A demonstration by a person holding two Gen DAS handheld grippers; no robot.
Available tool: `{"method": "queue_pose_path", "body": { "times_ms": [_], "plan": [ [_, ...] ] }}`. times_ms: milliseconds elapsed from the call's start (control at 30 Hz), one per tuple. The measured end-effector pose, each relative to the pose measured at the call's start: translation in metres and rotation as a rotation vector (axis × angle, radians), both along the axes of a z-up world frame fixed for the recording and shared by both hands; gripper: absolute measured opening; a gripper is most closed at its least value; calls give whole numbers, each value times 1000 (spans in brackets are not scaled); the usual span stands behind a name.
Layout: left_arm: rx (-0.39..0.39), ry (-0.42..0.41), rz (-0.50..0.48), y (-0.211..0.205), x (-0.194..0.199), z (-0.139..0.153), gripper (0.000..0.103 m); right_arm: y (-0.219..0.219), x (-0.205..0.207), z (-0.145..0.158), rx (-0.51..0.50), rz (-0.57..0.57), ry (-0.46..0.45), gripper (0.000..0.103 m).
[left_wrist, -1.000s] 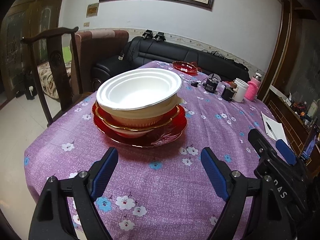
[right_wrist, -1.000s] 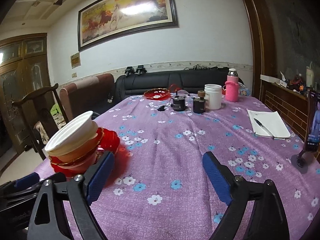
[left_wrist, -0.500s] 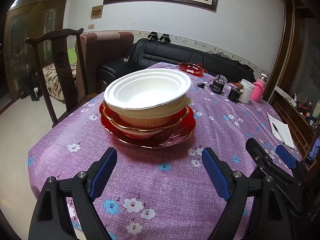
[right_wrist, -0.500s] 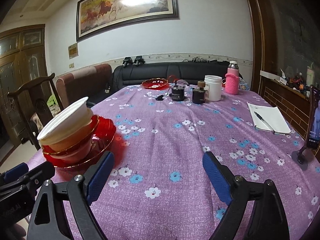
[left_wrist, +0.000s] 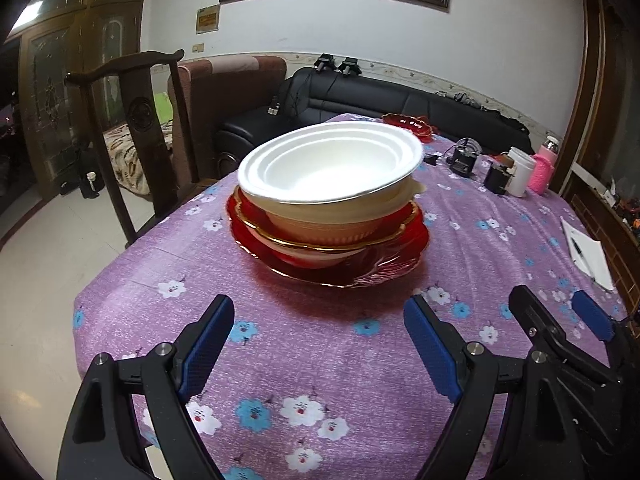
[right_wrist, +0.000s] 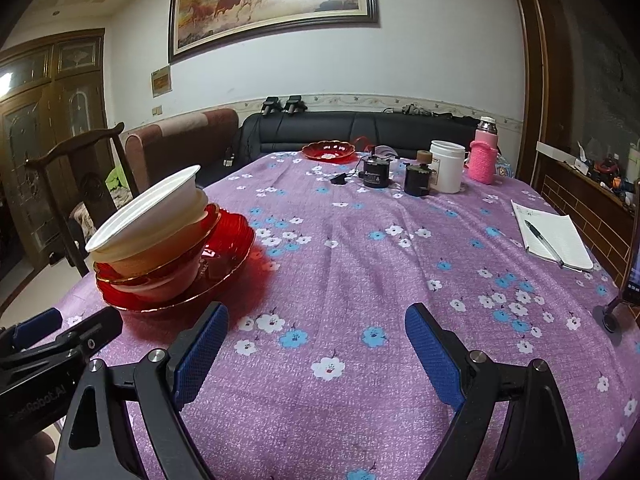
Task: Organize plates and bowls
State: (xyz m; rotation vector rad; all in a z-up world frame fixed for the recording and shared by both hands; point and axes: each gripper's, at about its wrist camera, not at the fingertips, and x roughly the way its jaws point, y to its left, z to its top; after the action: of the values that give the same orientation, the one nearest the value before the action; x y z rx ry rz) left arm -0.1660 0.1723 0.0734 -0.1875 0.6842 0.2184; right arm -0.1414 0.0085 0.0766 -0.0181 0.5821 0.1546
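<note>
Left wrist view: the left tongs [left_wrist: 319,334] hang above the near end of the bench [left_wrist: 280,360], which is covered in a purple flowered cloth. The jaws stand wide apart with nothing between the blue pads, only bare cloth. Just beyond them sits the stack of bowls and plates [left_wrist: 328,204]: a white bowl [left_wrist: 328,164] on top, tilted slightly, nested in a cream bowl [left_wrist: 320,228], with a gold-rimmed red plate and a further pale bowl beneath, all resting on a broad red plate [left_wrist: 340,270] that lies on the cloth. The stack is clear of the pads. At the lower right the right tongs [left_wrist: 560,320] come into the picture, also parted and empty. A second red dish [left_wrist: 408,124] lies at the far end of the bench, well apart from the stack.

Right wrist view: the right tongs [right_wrist: 316,332] are spread wide over open cloth, gripping nothing. The stack [right_wrist: 168,240] stands to the left, near the left pad but not touching it. The left tongs [right_wrist: 60,332] show at the lower left edge. Across the bench stand the red dish [right_wrist: 330,150], a white jar [right_wrist: 447,166], a pink-sleeved flask [right_wrist: 484,156], and a notebook with pen [right_wrist: 550,236] at the right.
</note>
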Motion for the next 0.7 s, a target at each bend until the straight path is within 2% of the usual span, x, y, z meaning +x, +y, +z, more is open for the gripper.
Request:
{"method": "queue_pose_path", "body": {
  "times_ms": [700],
  "plan": [
    [-11,57,68,35,9,-16,86,37,4,-16,-74,67,67,93]
  ]
}}
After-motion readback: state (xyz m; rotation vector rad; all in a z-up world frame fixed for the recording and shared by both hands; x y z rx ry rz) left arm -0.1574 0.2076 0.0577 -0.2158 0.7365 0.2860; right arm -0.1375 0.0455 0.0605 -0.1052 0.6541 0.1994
